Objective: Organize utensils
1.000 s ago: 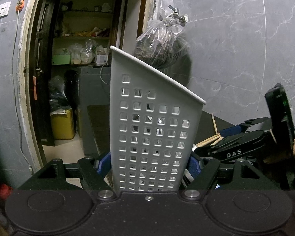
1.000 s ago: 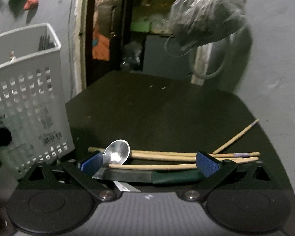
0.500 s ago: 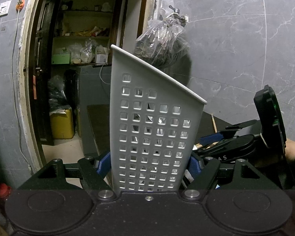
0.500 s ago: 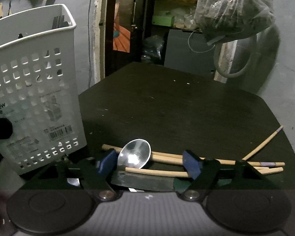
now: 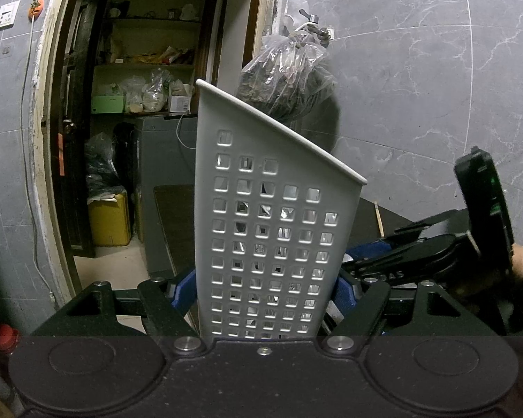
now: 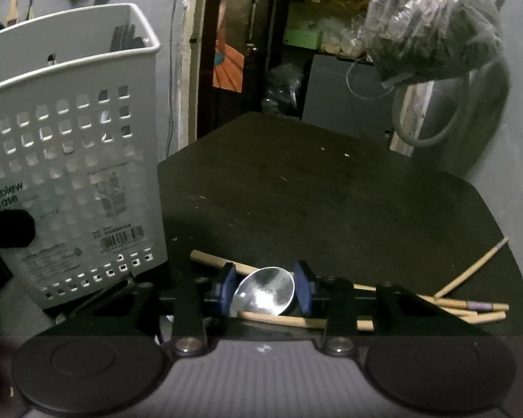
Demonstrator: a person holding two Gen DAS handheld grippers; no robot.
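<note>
Left gripper (image 5: 265, 289): clamped on the lower sides of the white perforated caddy (image 5: 272, 230), blue pads against both walls; it holds the caddy upright at the near left edge of the table.

Right gripper (image 6: 266, 294): jaws have just been closing around the bowl of the metal spoon (image 6: 265, 296). The blue pads stand at either side of the bowl, very close. Whether both press on it the picture does not settle; judged not yet a firm grip.

Caddy contents: dark handles (image 6: 125, 36) rise above the rim at the far corner, and shiny shapes show through the holes in the left wrist view. Judged that some utensils are already stowed; a count is not possible.

Left on the table (image 6: 331, 181): the spoon, several wooden chopsticks (image 6: 463, 304) lying across one another beside and under it, and a dark flat item beneath the gripper, too hidden to name.

Progress: partly done, judged mid-task. Spoon pick-up is the step in hand; the chopsticks and the hidden item remain.

Risk: the spoon bowl is rounded and smooth, so it may slip or pivot between the pads when lifted.

Surroundings: a plastic bag (image 6: 432, 17) hangs on the wall behind, clear of the work.
</note>
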